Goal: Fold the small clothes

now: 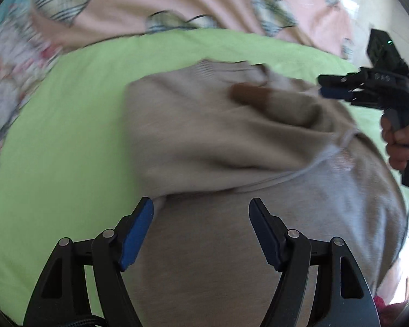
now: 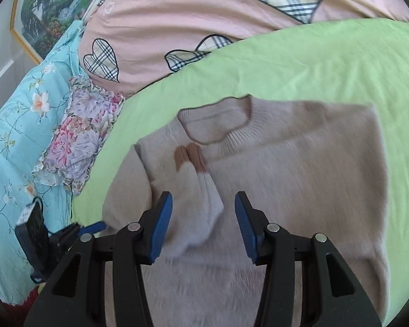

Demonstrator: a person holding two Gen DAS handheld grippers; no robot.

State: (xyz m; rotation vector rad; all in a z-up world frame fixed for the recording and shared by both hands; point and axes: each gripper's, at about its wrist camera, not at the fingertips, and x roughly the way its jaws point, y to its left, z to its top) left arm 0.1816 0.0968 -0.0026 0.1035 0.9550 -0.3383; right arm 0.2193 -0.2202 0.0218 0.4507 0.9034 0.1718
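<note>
A green sheet point(image 2: 300, 62) covers the bed, with a pink quilt point(image 2: 177, 13) behind. On the sheet lies a beige sweater point(image 2: 300, 158), both sleeves folded across its front. The left gripper point(image 1: 201, 212) and the right gripper point(image 2: 203, 207) hover above it, jaws apart, holding nothing.

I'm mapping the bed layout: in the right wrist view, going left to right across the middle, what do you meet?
Turquoise floral quilt → ruffled floral cloth → green sheet → beige sweater → green sheet again at the right edge.
</note>
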